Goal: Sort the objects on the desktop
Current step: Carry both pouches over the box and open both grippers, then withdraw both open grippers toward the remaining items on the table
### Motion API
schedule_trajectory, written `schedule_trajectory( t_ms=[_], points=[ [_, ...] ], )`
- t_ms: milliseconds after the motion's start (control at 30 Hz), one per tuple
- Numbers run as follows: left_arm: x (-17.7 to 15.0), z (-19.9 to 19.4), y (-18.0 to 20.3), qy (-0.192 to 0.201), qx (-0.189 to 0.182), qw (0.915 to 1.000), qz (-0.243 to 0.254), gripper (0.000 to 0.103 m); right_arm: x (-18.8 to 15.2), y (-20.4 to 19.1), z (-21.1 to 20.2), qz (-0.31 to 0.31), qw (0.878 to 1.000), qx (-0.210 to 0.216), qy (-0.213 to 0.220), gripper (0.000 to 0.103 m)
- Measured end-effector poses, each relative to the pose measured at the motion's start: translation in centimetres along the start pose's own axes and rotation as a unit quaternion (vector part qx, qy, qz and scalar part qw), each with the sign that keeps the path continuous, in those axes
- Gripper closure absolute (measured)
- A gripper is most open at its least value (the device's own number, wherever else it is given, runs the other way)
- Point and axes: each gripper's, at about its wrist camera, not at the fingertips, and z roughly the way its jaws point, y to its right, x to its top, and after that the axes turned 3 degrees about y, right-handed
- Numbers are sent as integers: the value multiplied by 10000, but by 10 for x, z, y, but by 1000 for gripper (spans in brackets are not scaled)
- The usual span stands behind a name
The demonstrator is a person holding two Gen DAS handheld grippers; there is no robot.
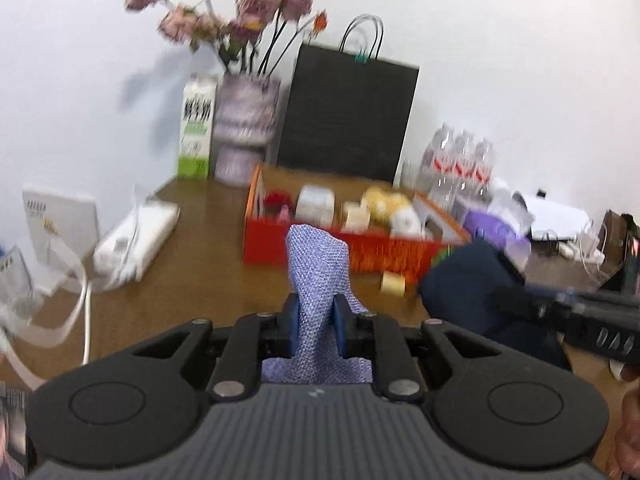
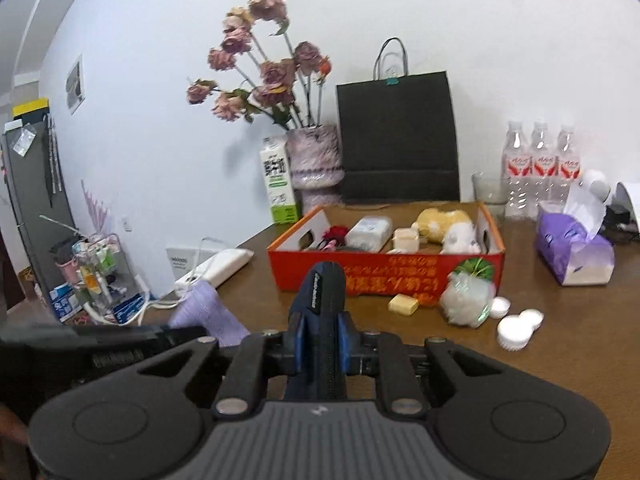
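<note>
Lavender knitted cloth, soft and light, stands pinched between the nearly closed fingers of the left gripper above the brown wooden table; it will likely flop, so a mid-fold grip suits it. Ahead sits an orange cardboard box holding small items. To its right, the right gripper has its fingers clamped close on a dark navy zipped fabric pouch, which looks light and pliable and seems best held across its narrow edge.
</note>
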Motion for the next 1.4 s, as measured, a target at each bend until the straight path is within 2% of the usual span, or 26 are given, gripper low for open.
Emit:
schedule_trajectory(
  t_ms=[133,233,300,367,433,567,667,700,800,833,900,933,967,1000,1067,1133,1167,1200,1233,1333,1400],
  points=[
    [61,35,2,173,-225,9995,-119,85,36,23,28,52,9998,-169,38,87],
    [112,73,3,223,-503,9984,-132,85,79,46,56,208,9995,-191,137,87],
    [139,108,5,147,-562,9983,-97,85,108,62,87,281,9990,-319,106,87],
    [153,150,5,-107,-433,9988,-176,85,126,76,125,330,9982,-508,-57,87],
    [152,198,1,-561,-213,9976,-336,85,135,93,173,531,9956,-675,-371,87],
    [113,279,-5,-1500,269,9878,-334,85,121,123,257,1011,9838,-1049,-1043,87],
    [87,305,-13,-1792,425,9827,-211,83,99,137,284,1273,9750,-1220,-1352,88],
    [82,310,-15,-1832,439,9819,-181,79,94,140,290,1302,9736,-1249,-1401,88],
    [77,312,-7,-1780,493,9826,170,68,81,141,305,1192,9690,-1481,-1580,87],
    [77,310,-2,-1788,498,9822,291,57,75,137,310,1058,9672,-1586,-1677,89],
    [78,297,2,-1675,485,9843,265,47,69,125,311,620,9691,-1698,-1677,89],
    [80,290,2,-1586,478,9860,181,38,70,122,308,546,9689,-1674,-1738,87],
    [79,278,3,-1447,516,9881,64,31,73,121,304,626,9695,-1526,-1811,82],
    [79,268,5,-1312,618,9894,-25,19,77,121,300,720,9712,-1331,-1842,80],
    [75,245,11,-1061,666,9921,10,17,83,123,289,929,9720,-946,-1941,76],
    [71,224,21,-930,630,9935,168,15,86,119,276,812,9738,-1014,-1864,69],
    [68,214,25,-863,638,9940,214,12,86,117,267,742,9749,-1072,-1803,61],
    [66,204,27,-801,641,9945,219,7,87,116,257,733,9753,-1107,-1765,57],
    [64,193,29,-750,649,9949,182,3,88,115,248,743,9765,-1078,-1714,52],
    [53,162,30,-599,643,9961,-77,0,88,104,211,539,9819,-1046,-1487,48],
    [38,140,29,-562,591,9965,-207,0,83,96,182,340,9855,-1091,-1256,34]
  ],
)
